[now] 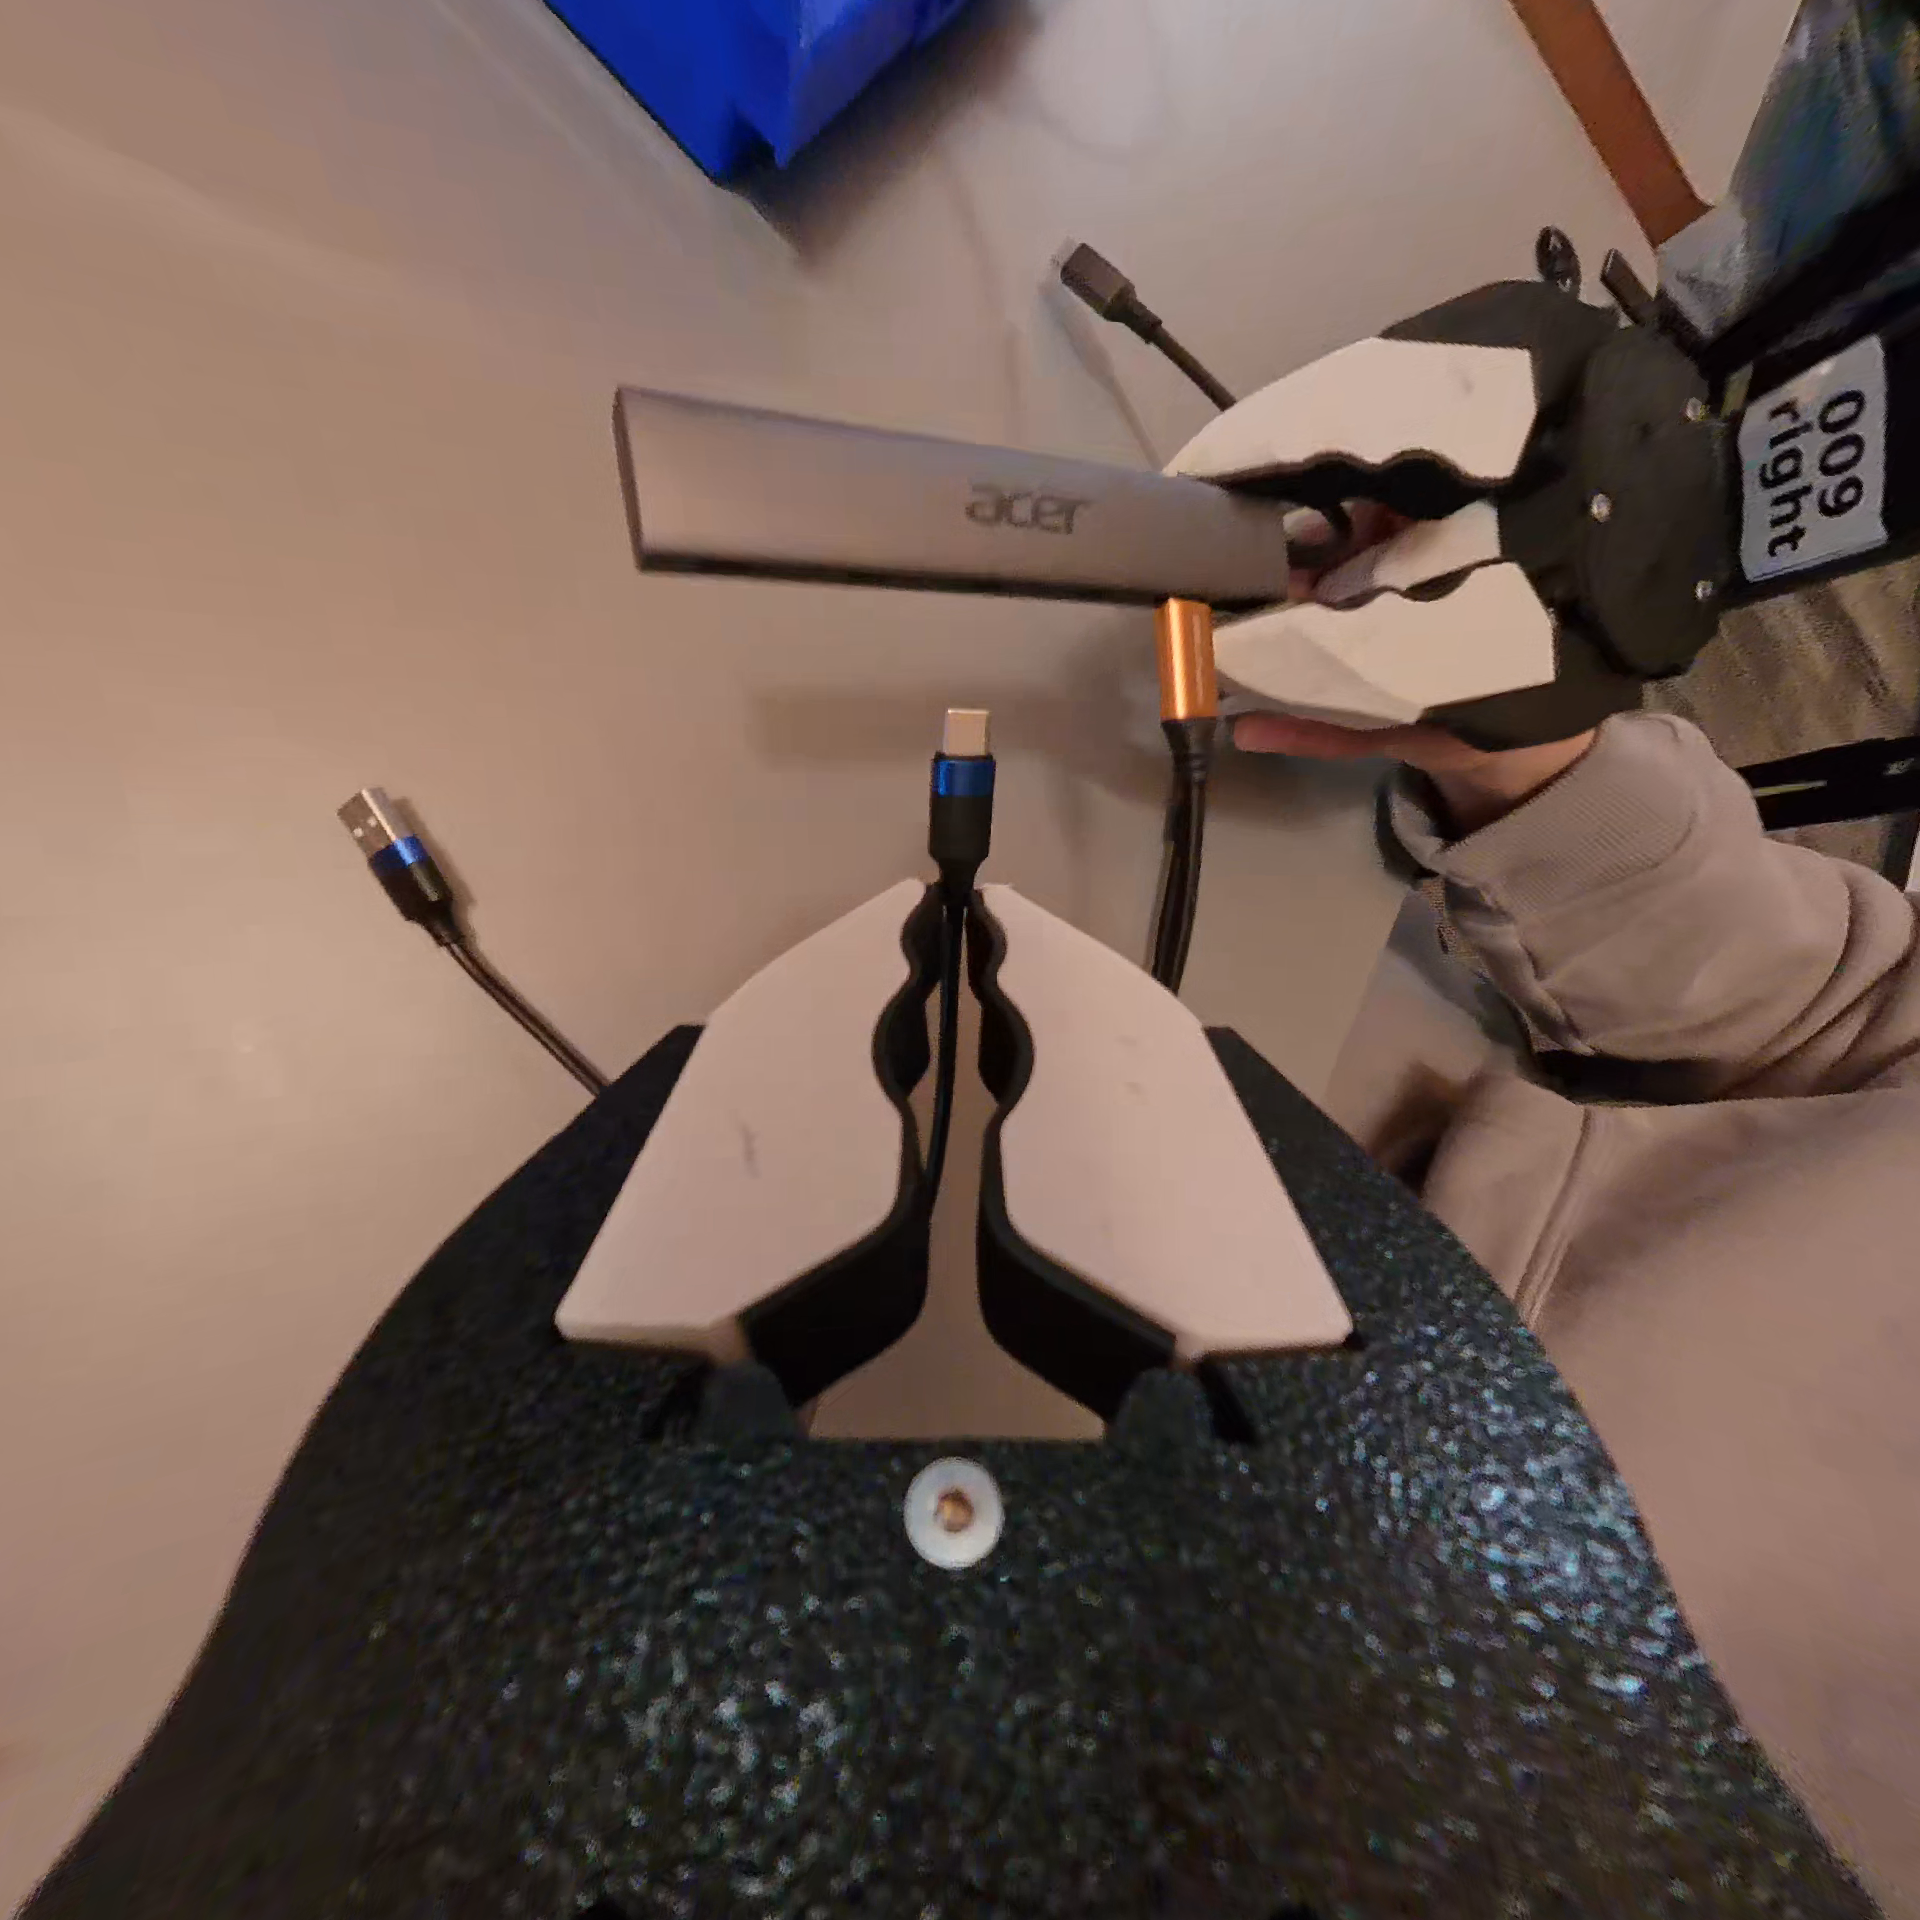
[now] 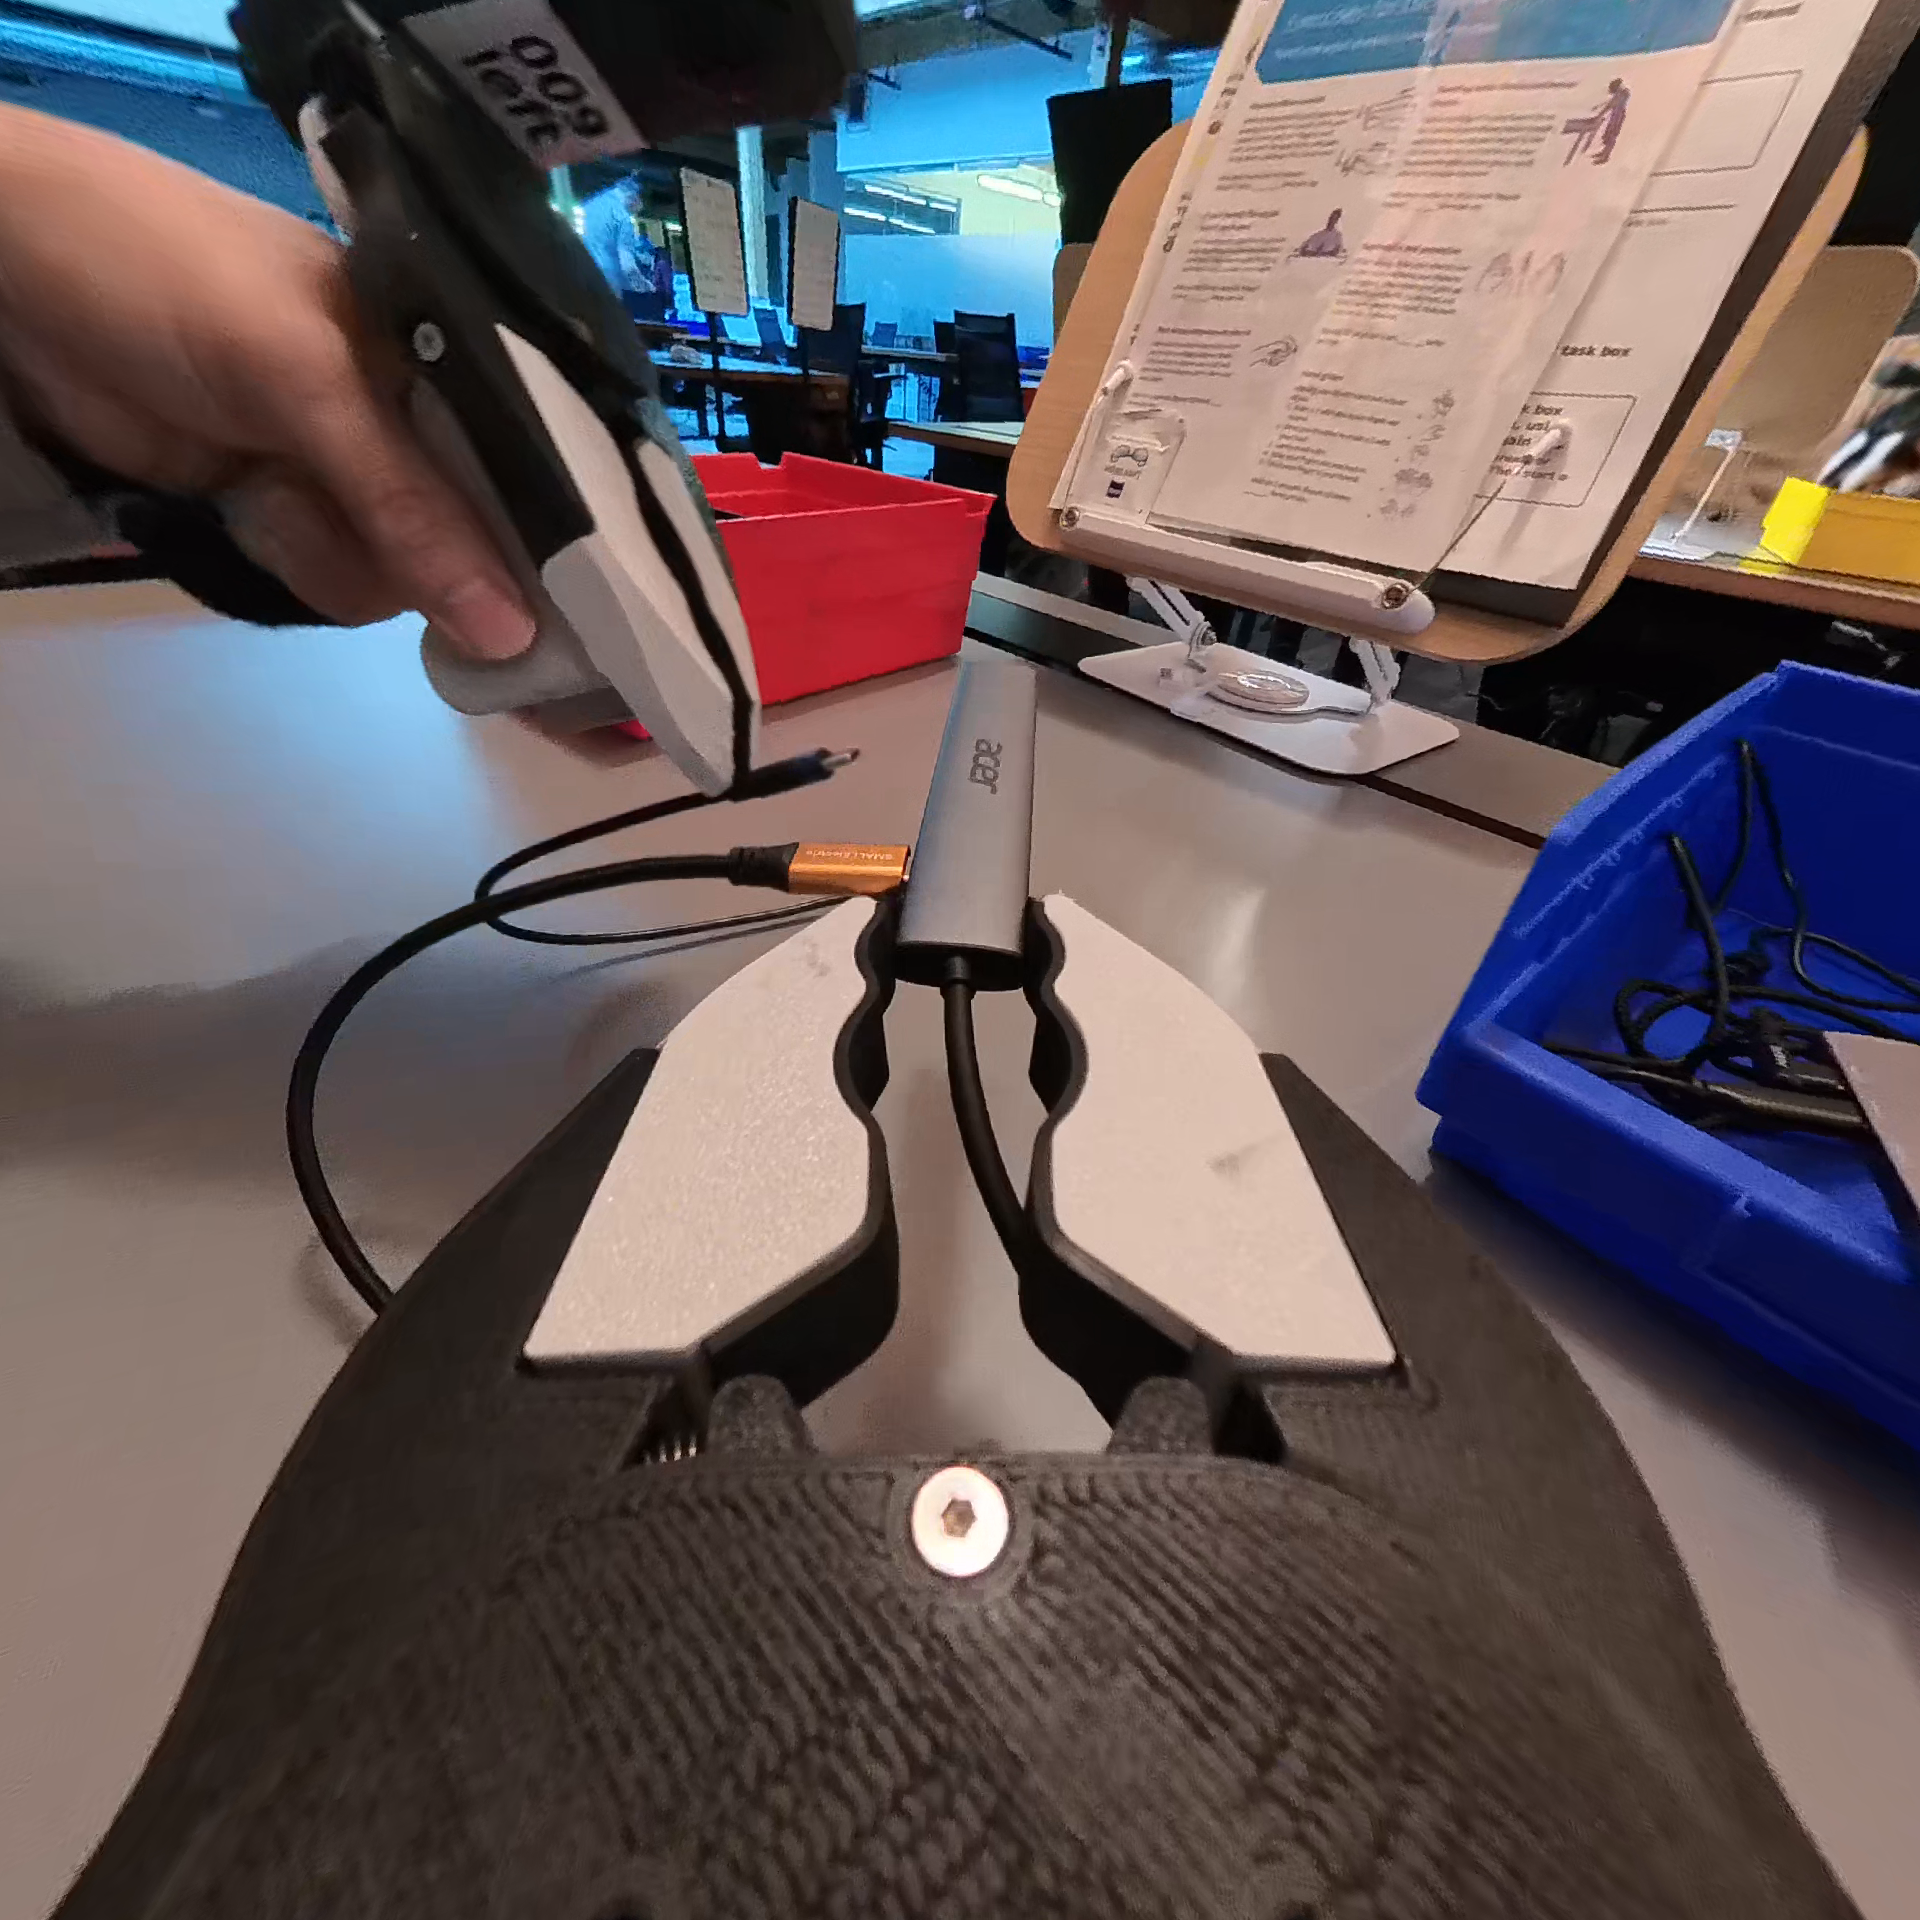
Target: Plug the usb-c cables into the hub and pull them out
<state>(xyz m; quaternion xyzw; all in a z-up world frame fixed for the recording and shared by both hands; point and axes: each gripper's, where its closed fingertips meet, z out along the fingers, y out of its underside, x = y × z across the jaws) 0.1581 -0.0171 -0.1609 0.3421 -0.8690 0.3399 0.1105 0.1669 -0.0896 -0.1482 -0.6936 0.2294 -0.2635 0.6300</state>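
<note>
My right gripper [image 2: 958,920] is shut on the near end of a grey hub [image 2: 971,810], held above the table; it shows too in the left wrist view [image 1: 1242,551], gripping the hub [image 1: 935,499]. An orange-sleeved cable plug [image 2: 847,868] sits in the hub's side port, also in the left wrist view [image 1: 1187,660]. My left gripper [image 1: 951,894] is shut on a thin black cable just behind its blue-ringed USB-C plug [image 1: 963,774], whose tip points at the hub's side, a short gap away. In the right wrist view the left gripper [image 2: 727,774] holds that plug [image 2: 816,769] left of the hub.
The cable's other plug, a blue-ringed USB-A [image 1: 400,857], lies on the table at left. The hub's own black plug [image 1: 1101,281] lies beyond it. A blue bin [image 2: 1714,1039] with cables stands right, a red bin [image 2: 862,561] behind, a document stand [image 2: 1403,343] at the back.
</note>
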